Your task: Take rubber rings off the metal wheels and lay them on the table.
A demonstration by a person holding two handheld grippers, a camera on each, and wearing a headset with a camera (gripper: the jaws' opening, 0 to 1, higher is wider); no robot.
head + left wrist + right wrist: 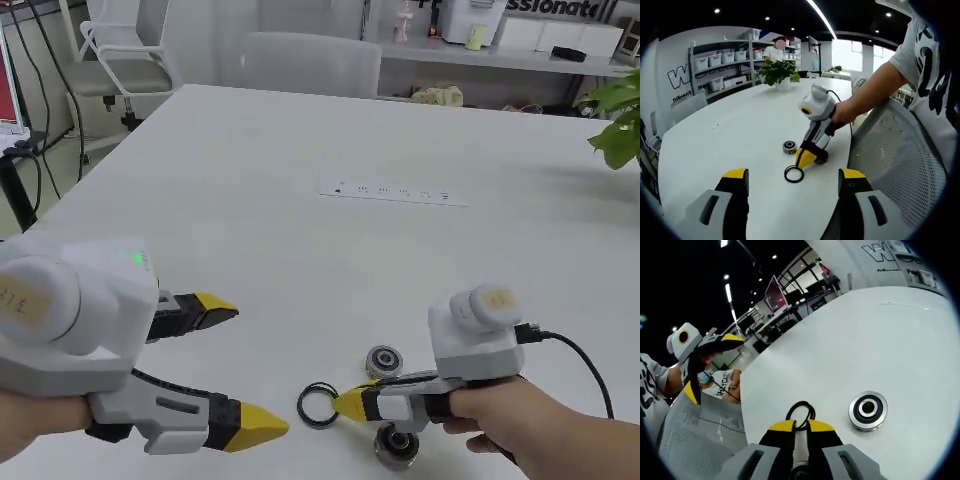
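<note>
Jaws of right gripper (800, 426) pinch the black rubber ring (301, 406), which lies flat on the table (300, 230); left gripper (250, 367) jaws spread wide, empty.

White table (300, 170), grey chair (310, 62), potted plant (777, 72), wall shelves (720, 67), ceiling strip light (822, 20)

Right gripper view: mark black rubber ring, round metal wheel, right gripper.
Black rubber ring (800, 403), right gripper view, top of loop.
Round metal wheel (868, 410), right gripper view, centre hub.
Right gripper (800, 425), right gripper view, between jaw tips.
</note>
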